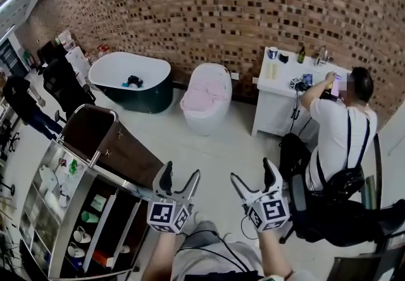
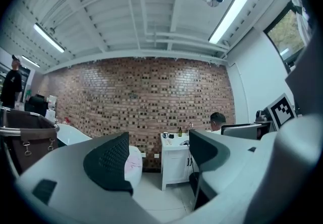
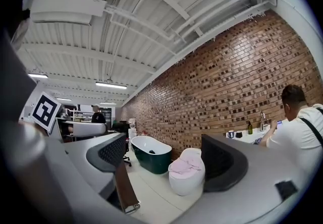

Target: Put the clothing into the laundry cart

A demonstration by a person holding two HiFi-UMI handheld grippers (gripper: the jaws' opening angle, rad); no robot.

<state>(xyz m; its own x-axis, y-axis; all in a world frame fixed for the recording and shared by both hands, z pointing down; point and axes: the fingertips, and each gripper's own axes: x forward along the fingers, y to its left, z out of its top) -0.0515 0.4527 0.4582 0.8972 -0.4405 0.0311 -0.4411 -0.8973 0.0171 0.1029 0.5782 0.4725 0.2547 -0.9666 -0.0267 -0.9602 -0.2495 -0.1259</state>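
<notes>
Pink clothing (image 1: 205, 92) lies heaped in a small white tub (image 1: 204, 120) by the brick wall. The brown laundry cart (image 1: 123, 150) stands to my left, its inside empty as far as I can see. Both grippers hang in the air in front of me, well short of the tub. My left gripper (image 1: 181, 175) is open with nothing between its jaws, and so is my right gripper (image 1: 252, 173). In the right gripper view, the pink clothing (image 3: 187, 164) shows between the open jaws of the right gripper (image 3: 164, 157). The left gripper view shows the left gripper (image 2: 159, 155) open, with the cart (image 2: 25, 134) at far left.
A dark green bathtub (image 1: 130, 87) with a small dark item (image 1: 133, 81) stands left of the white tub. A person (image 1: 335, 131) stands at a white vanity (image 1: 278, 99) on the right. Shelving with small items (image 1: 69, 210) is at lower left. Another person (image 1: 22, 102) is at far left.
</notes>
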